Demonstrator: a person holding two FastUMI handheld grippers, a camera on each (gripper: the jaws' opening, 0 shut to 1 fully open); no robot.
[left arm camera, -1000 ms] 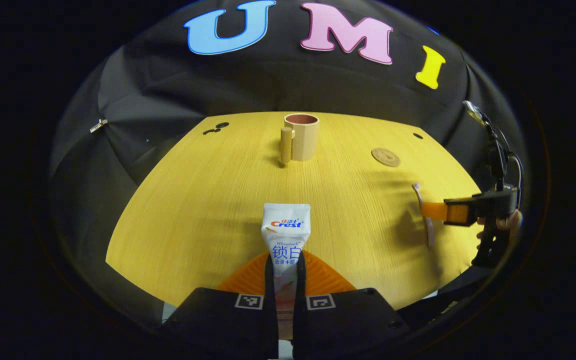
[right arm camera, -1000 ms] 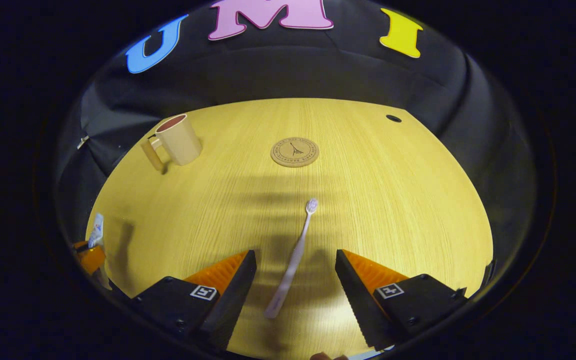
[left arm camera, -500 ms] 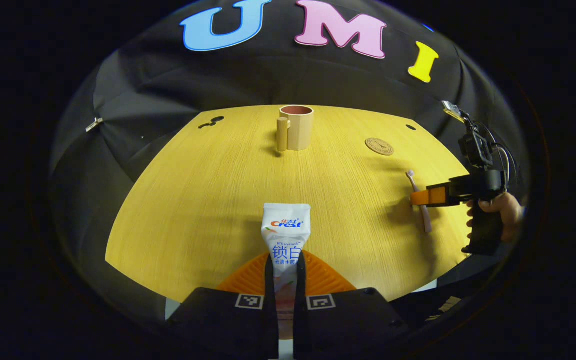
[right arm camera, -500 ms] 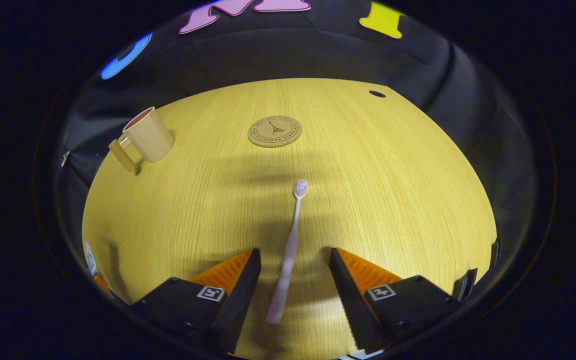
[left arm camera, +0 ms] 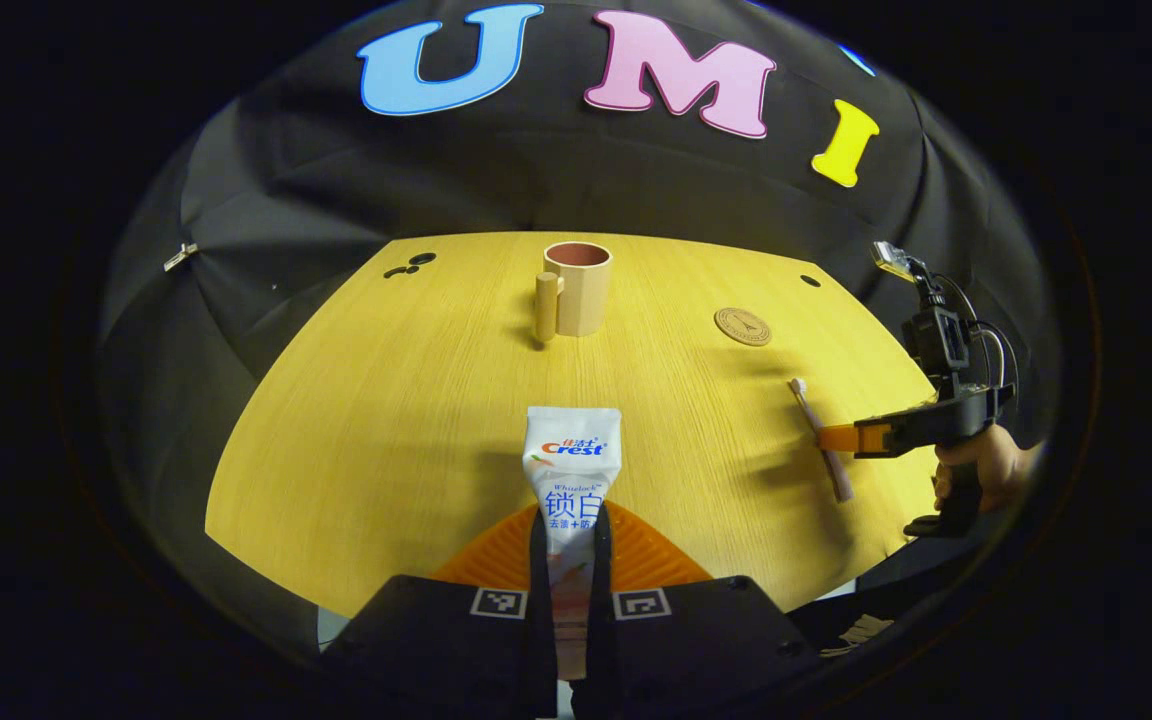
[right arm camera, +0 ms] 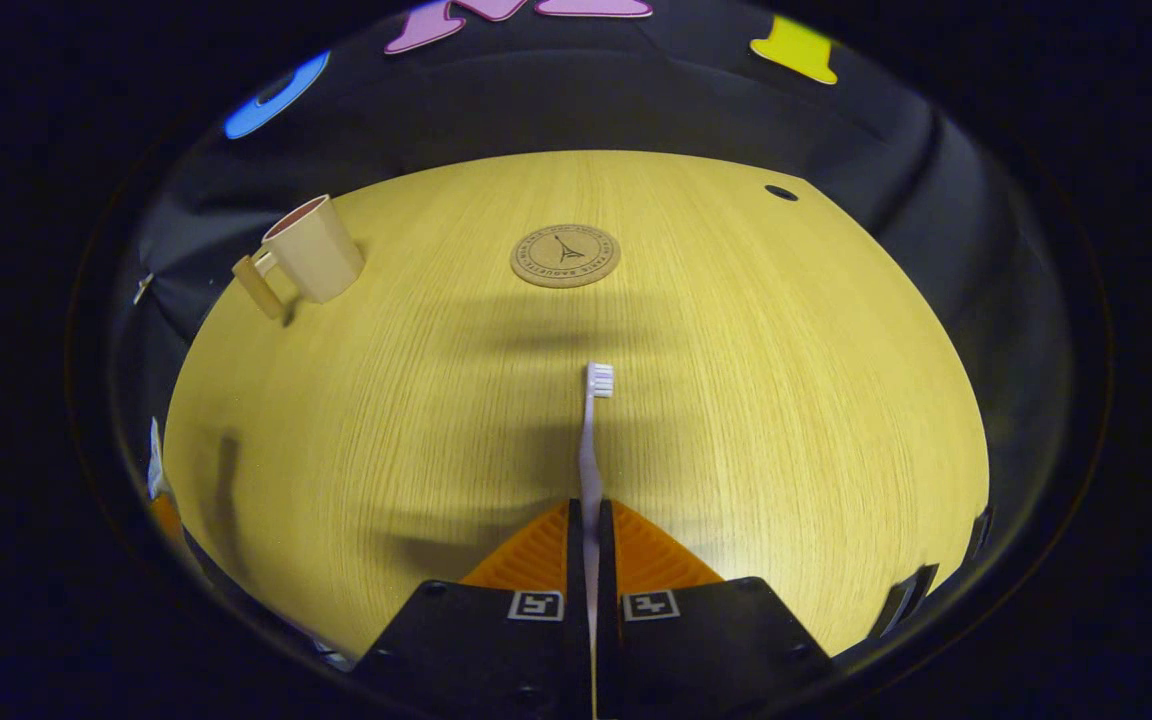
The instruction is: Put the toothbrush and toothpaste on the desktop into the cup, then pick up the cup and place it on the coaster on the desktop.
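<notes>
Left gripper view: left gripper (left arm camera: 570, 560) clamped on the white toothpaste tube (left arm camera: 572, 470), fingers pressed to both its sides. Right gripper (right arm camera: 593, 545) closed on the handle of the slim pale-pink toothbrush (right arm camera: 591, 440), head pointing forward. Beige plastic handled cup (left arm camera: 570, 290) stands empty far back on the yellow wood desktop (left arm camera: 396, 420); round cork coaster (right arm camera: 565, 255) bare. Both items grasped; drop-ins and cup move remain.
</notes>
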